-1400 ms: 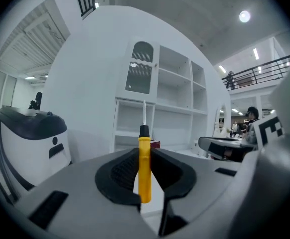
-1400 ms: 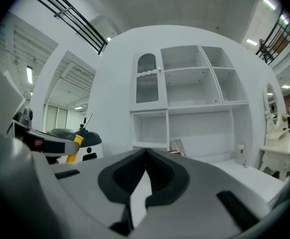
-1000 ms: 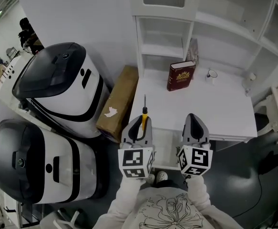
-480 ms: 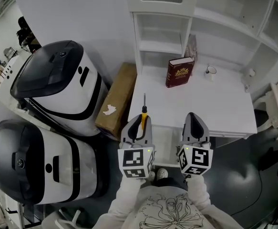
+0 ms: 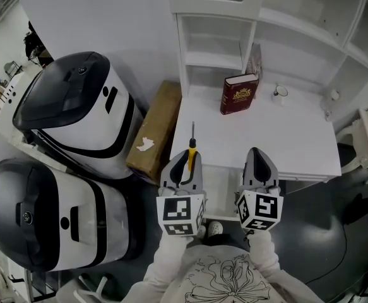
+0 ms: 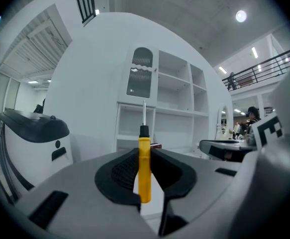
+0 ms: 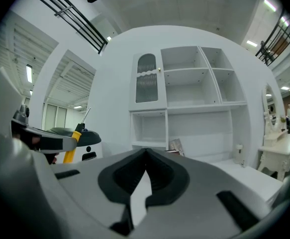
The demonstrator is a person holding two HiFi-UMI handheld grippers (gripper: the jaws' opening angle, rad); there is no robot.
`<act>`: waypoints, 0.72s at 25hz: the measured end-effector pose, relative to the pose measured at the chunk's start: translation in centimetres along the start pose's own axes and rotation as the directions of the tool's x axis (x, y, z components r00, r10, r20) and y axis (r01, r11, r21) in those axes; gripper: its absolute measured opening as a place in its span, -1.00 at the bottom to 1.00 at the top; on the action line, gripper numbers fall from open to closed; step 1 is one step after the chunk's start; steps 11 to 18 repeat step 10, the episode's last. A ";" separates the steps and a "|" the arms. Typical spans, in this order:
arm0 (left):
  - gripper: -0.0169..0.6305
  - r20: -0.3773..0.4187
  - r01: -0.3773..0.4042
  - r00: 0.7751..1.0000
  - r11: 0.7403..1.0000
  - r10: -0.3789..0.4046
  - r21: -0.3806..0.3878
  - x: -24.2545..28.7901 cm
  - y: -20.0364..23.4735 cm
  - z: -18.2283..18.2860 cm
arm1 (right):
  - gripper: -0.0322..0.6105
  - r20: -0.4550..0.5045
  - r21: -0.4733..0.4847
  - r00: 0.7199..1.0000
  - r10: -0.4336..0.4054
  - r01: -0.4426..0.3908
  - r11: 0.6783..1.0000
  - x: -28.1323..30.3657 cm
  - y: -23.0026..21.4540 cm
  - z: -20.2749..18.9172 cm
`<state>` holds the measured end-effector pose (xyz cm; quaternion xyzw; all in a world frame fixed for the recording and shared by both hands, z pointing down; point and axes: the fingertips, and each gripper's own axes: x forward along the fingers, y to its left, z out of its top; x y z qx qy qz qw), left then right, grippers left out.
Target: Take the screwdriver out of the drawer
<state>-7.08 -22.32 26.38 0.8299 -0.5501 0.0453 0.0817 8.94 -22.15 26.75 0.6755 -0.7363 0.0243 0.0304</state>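
Note:
A screwdriver [image 5: 191, 150] with a yellow handle, black collar and thin metal shaft sticks forward out of my left gripper [image 5: 182, 168], which is shut on the handle. In the left gripper view the screwdriver [image 6: 144, 166] stands upright between the two dark pads. My right gripper [image 5: 259, 163] hovers beside it over the front edge of the white desk [image 5: 297, 144], its jaws shut with nothing in them. From the right gripper view the screwdriver [image 7: 71, 146] shows at the far left. The drawer under the desk's front edge is mostly hidden by both grippers.
A dark red book [image 5: 238, 94] stands at the back of the desk by a small white cup [image 5: 279, 94]. White shelves [image 5: 215, 49] rise behind. A cardboard box [image 5: 155, 133] leans left of the desk, beside two large white-and-black machines [image 5: 76, 112].

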 end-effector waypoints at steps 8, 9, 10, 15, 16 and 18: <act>-0.73 -0.002 0.006 1.000 1.000 -0.006 -0.002 0.4 0.2 0.0 | -0.89 -0.005 -0.001 1.000 -0.004 0.004 1.000 0.4 -0.1 -0.1; -0.73 -0.003 0.008 1.000 1.000 -0.008 -0.001 0.4 0.2 0.0 | -0.89 -0.005 -0.002 1.000 -0.004 0.004 1.000 0.5 -0.1 -0.1; -0.73 -0.003 0.010 1.000 1.000 -0.010 0.000 0.5 0.2 0.0 | -0.89 -0.005 -0.002 1.000 -0.004 0.004 1.000 0.5 -0.1 -0.1; -0.73 -0.003 0.010 1.000 1.000 -0.010 0.000 0.5 0.2 0.0 | -0.89 -0.005 -0.002 1.000 -0.004 0.004 1.000 0.5 -0.1 -0.1; -0.73 -0.003 0.010 1.000 1.000 -0.010 0.000 0.5 0.2 0.0 | -0.89 -0.005 -0.002 1.000 -0.004 0.004 1.000 0.5 -0.1 -0.1; -0.73 -0.003 0.010 1.000 1.000 -0.010 0.000 0.5 0.2 0.0 | -0.89 -0.005 -0.002 1.000 -0.004 0.004 1.000 0.5 -0.1 -0.1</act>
